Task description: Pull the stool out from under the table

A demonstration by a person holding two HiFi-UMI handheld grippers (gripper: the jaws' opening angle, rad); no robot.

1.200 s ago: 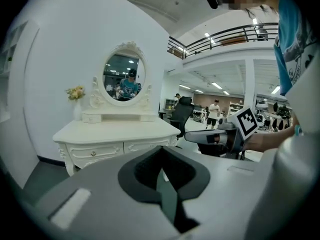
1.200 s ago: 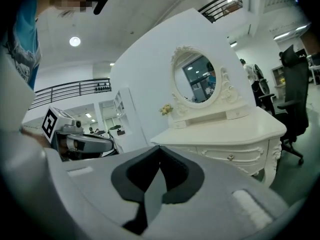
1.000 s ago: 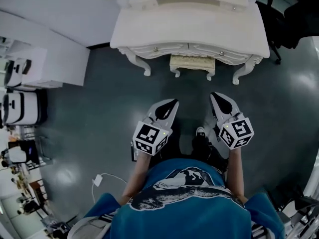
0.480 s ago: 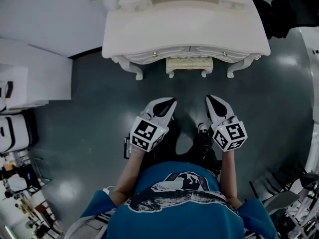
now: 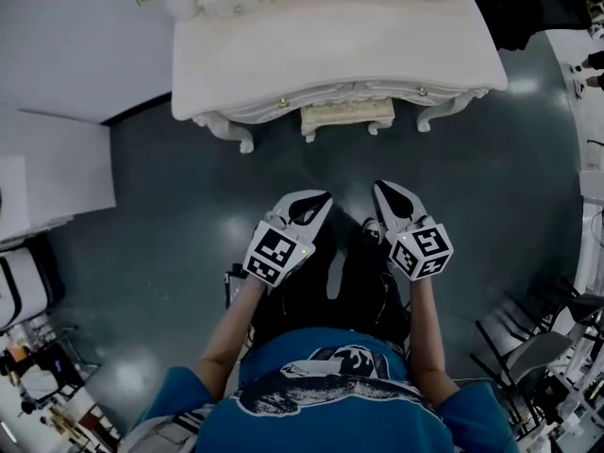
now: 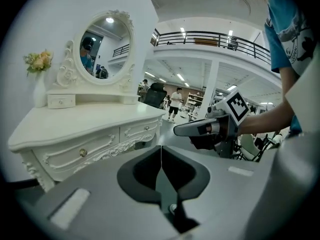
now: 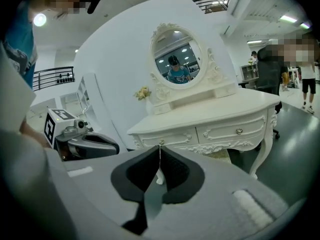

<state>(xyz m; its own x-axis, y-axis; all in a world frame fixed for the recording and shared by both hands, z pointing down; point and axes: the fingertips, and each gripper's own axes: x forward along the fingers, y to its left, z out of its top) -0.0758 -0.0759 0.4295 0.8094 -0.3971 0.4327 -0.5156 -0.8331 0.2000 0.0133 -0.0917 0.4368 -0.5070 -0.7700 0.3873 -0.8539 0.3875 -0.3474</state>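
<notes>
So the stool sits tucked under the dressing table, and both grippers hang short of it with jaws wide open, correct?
Not open: the left and right gripper views show the left gripper and right gripper shut, empty. The stool is tucked under the dressing table, both grippers short of it.

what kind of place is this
Likely a big open hall, a showroom or lab, not a home: a dressing table with mirror stands on grey floor, a railed balcony above, people beyond.
</notes>
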